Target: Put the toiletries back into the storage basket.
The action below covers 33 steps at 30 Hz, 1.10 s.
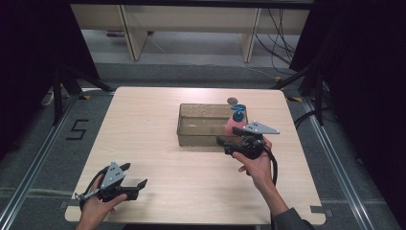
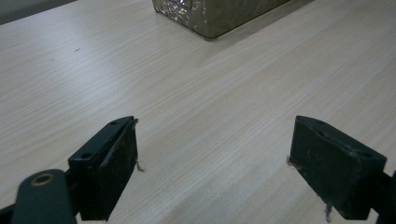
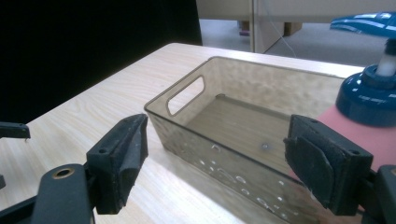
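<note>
One marking could be read: a black figure "5" (image 1: 77,129), laid out in dark tape on the grey floor just left of the surface (image 1: 143,143). The pink bottle and the clear bin carried no lettering that could be made out.

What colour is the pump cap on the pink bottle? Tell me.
Blue; the pump cap shows best in the right gripper view.

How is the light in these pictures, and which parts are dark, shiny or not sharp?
High view: even light on the table, black surroundings at both sides. Left gripper view: soft shadow beside the bin; the near tongs look slightly soft. Right gripper view: glare on the pump bottle cap, black background at left, bright spots on the bin wall.
</note>
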{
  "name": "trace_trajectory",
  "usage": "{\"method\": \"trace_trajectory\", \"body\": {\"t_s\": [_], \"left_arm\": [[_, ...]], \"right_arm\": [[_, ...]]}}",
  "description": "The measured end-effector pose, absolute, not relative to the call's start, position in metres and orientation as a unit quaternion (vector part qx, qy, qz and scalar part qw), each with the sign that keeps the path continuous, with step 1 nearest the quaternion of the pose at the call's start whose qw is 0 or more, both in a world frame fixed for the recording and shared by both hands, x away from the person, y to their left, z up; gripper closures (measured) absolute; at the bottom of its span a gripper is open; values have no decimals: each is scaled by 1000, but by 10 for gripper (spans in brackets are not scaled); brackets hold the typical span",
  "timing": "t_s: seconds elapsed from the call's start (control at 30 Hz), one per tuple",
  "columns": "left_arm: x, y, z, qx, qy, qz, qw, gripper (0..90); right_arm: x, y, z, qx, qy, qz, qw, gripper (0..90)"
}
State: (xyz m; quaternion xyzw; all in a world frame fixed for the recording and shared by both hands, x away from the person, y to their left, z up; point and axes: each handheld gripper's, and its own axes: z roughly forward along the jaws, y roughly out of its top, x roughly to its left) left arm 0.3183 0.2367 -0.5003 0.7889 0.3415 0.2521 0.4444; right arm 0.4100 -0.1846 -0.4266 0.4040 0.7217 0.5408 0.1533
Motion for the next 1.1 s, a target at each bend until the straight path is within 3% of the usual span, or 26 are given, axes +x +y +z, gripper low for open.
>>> {"method": "trace_trajectory", "body": {"t_s": [0.77,0.8,0.93,1.0,1.1], "left_arm": [[319,237,-500,789,341,253,444,148],[319,236,-501,786,344,252,447,148],[319,236,-502,785,349,249,447,148],[319,236,-503,786,350,247,446,148],[319,236,-502,783,354,247,447,148]], "right_arm": [[396,-189,-435,390,729,542,153,201],[394,-188,-435,403,725,543,134,201],[393,-190,-438,392,731,542,134,193],[393,-191,-440,380,734,541,158,186],[390,-189,-441,383,737,538,141,177]]}}
